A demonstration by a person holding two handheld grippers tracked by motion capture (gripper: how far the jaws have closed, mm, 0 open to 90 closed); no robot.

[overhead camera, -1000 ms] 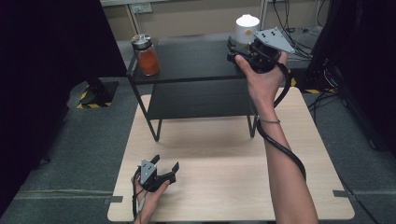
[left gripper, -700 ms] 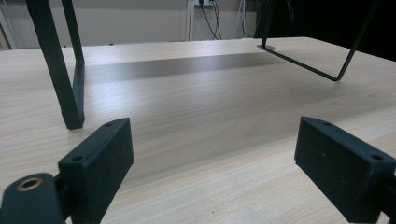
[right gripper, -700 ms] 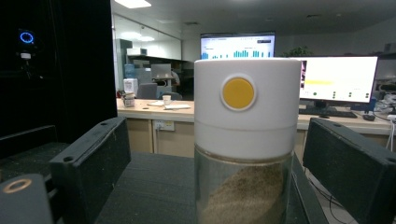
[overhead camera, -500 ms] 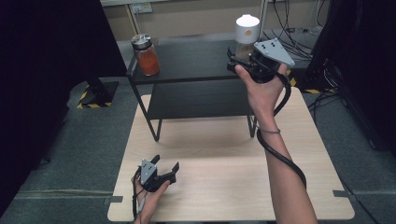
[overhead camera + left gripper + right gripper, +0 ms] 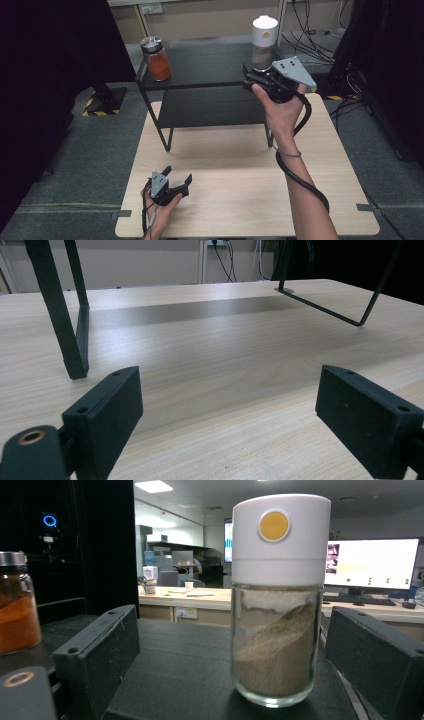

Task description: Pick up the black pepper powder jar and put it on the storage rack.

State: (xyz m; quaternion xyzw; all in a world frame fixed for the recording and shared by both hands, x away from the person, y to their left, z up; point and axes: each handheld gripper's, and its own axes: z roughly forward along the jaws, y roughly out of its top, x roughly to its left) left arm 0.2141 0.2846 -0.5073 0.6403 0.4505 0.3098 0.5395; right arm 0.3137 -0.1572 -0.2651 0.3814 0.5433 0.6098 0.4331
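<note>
**Right tool lined up on the white-capped shaker**

The right tool [image 5: 248, 76] hovers level with the shaker [image 5: 276, 600], jaws spread wide to either side of the glass without touching, placed for a side grasp. The shaker stands upright on the black shelf [image 5: 210, 65], near its right end. The orange spice jar [image 5: 156, 59] sits well left of the shaker, out of the way. The left tool [image 5: 176, 181], also open, rests on the desk [image 5: 240, 165] in front of the shelf.

The jar [image 5: 276, 600] wore a white cap with a yellow-orange dot over clear glass and grey-brown powder. The other jar [image 5: 157, 60] glowed orange-red under a silver lid. Black shelf [image 5: 210, 65], pale wood-grain table [image 5: 240, 165], black-jawed grippers.
</note>
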